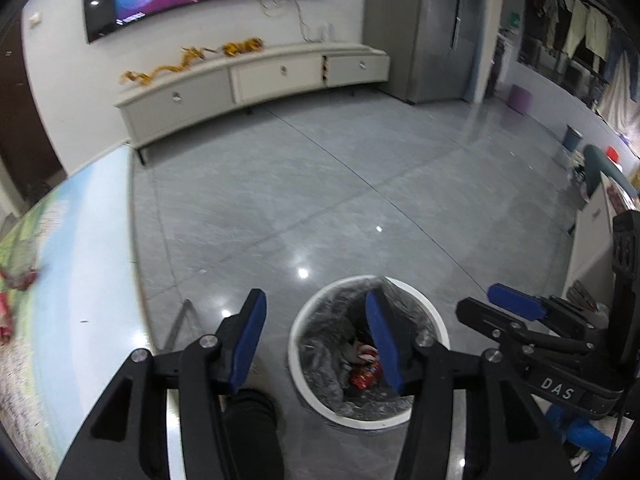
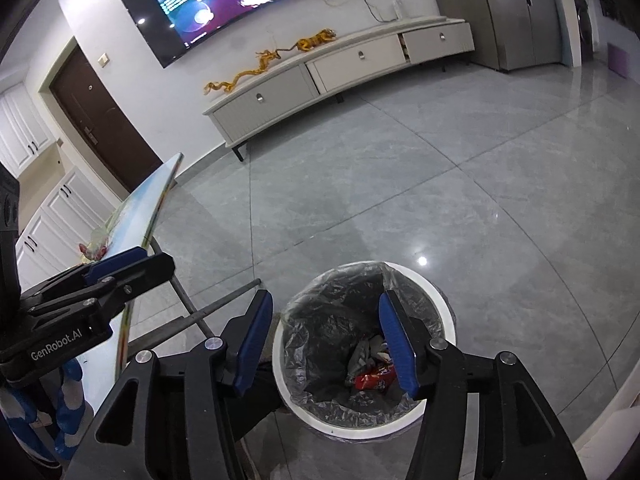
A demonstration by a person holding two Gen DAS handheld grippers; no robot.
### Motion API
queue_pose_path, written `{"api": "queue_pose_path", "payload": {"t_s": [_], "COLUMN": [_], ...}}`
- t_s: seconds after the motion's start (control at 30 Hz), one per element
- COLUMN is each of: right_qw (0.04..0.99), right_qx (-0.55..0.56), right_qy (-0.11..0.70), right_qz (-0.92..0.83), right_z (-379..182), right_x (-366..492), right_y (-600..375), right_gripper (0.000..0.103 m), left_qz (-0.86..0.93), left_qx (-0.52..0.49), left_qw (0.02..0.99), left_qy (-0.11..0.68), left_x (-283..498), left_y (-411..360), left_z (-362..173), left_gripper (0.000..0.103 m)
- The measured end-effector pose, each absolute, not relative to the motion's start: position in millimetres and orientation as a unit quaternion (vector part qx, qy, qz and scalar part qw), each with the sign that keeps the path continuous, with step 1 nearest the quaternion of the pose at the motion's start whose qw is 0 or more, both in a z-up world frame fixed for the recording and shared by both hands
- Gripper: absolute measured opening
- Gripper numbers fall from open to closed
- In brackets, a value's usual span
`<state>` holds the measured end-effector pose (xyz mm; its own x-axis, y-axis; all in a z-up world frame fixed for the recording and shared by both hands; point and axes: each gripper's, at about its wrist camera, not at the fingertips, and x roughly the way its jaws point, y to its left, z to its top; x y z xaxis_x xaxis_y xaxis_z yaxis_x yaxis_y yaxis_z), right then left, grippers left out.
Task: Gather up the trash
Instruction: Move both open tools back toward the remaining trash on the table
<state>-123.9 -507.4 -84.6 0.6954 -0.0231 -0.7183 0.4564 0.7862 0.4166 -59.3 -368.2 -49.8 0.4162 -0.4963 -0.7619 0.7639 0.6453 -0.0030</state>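
Both tools are seen empty with jaws apart: the left tool (image 1: pixel 316 340) and the right tool (image 2: pixel 326 344) are held above the round white bin with grey plastic liner (image 1: pixel 434 320), where red wrappers (image 1: pixel 364 378) lie. Further left, on the glass-topped desk (image 1: pixel 92 264), more red wrapper trash (image 1: pixel 18 280) remains, judged nearer to the left tool.

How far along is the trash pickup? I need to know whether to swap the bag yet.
Done: wrappers already lie in the lined bin, including a red one. In hand: nothing; the left gripper and right gripper are both open and empty above it. Left: red scraps on the table. The bin looks far from full.
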Motion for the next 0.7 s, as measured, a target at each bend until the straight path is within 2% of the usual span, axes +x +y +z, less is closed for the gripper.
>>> {"api": "queue_pose_path", "payload": {"t_s": [0.13,0.7], "right_qw": [0.881,0.914], "right_qx": [0.283,0.223], "right_qy": [0.356,0.323], "right_qz": [-0.133,-0.099], "right_z": [-69.6,-6.0], "right_x": [-124.6,-113.4], "right_y": [-500.9,-447.8], "right_gripper": [0.056,0.057], "left_qz": [-0.357,-0.31], "left_qx": [0.169,0.121], "left_qw": [0.85,0.9], "left_qy": [0.348,0.282], "left_x": [-61.3,-67.5], "left_y": [-345.1,-256.5], "left_z": [-32.0,18.4], "left_gripper": [0.057,0.058]}}
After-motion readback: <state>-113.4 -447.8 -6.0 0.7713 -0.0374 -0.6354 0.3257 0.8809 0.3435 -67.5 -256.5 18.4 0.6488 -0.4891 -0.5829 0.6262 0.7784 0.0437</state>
